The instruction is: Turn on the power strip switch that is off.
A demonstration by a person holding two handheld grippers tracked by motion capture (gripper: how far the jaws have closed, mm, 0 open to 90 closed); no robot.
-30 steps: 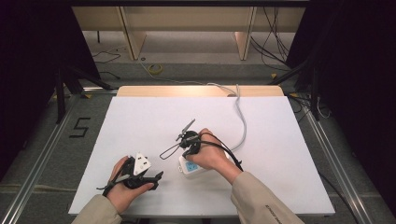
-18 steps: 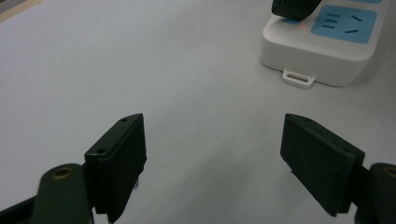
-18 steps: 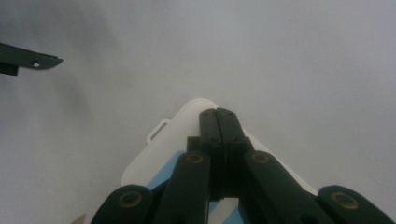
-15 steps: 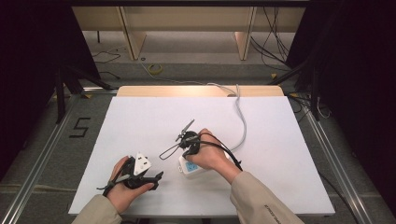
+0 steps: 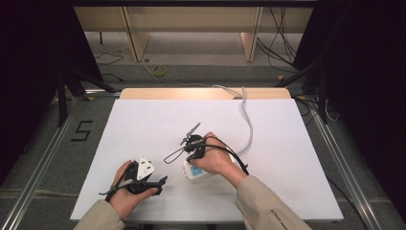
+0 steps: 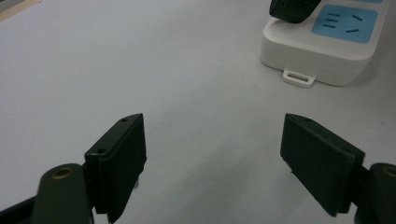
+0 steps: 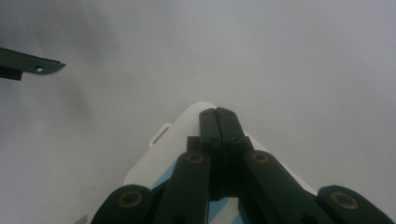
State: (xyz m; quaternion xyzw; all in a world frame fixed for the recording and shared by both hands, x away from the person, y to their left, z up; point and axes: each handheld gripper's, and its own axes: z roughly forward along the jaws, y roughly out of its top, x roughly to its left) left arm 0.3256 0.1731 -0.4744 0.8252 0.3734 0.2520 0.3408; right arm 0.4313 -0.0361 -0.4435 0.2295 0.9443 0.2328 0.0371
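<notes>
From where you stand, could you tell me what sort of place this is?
Probably a lab recording station: a white-topped table on a metal rail frame, dark curtains either side, loose cables on the floor, and a white power strip with blue sockets.

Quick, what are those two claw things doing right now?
Left gripper: open, empty, above the white table.
Right gripper: shut, nothing between the jaws, over the white plastic power strip.
</notes>
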